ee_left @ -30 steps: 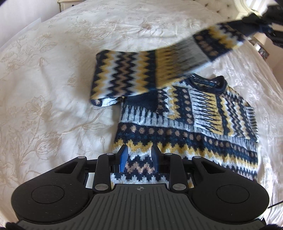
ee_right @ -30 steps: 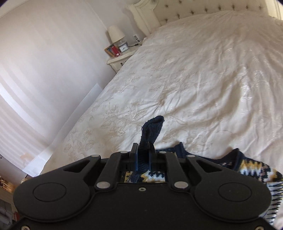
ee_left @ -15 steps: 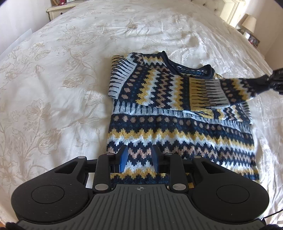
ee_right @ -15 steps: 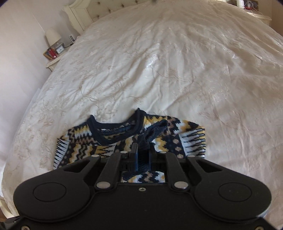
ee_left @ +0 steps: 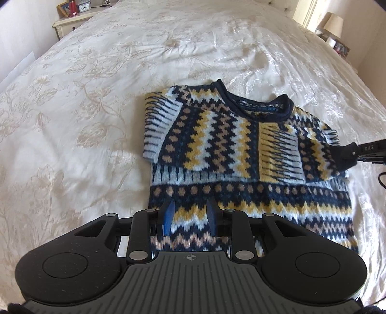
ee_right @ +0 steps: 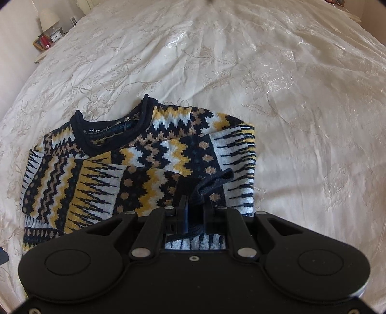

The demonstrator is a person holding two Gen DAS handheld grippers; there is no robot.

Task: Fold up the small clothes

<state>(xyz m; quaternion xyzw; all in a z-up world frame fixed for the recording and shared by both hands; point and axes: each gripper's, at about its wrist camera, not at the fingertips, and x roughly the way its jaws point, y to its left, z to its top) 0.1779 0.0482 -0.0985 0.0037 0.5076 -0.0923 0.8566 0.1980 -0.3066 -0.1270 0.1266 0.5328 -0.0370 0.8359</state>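
A small knitted sweater (ee_left: pixel 241 154) in navy, yellow, white and tan lies flat on the bed, collar away from me, with a sleeve folded across its chest. My left gripper (ee_left: pixel 189 215) is open and empty, hovering over the sweater's lower hem. My right gripper (ee_right: pixel 195 205) sits at the sweater's right edge, its jaws parted around the navy sleeve cuff (ee_right: pixel 212 183), which lies slack on the sweater (ee_right: pixel 144 169). In the left wrist view the right gripper (ee_left: pixel 361 151) shows at the cuff.
A white embroidered bedspread (ee_left: pixel 96 96) covers the whole bed. A nightstand (ee_left: pixel 72 21) with a clock and frames stands far left. A lamp (ee_left: pixel 334 21) stands at the far right, and a lamp (ee_right: pixel 48 17) shows in the right wrist view.
My right gripper carried the sleeve across and down onto the sweater's chest. Its jaws have since parted and the cuff has gone slack. My left gripper stayed open over the hem.
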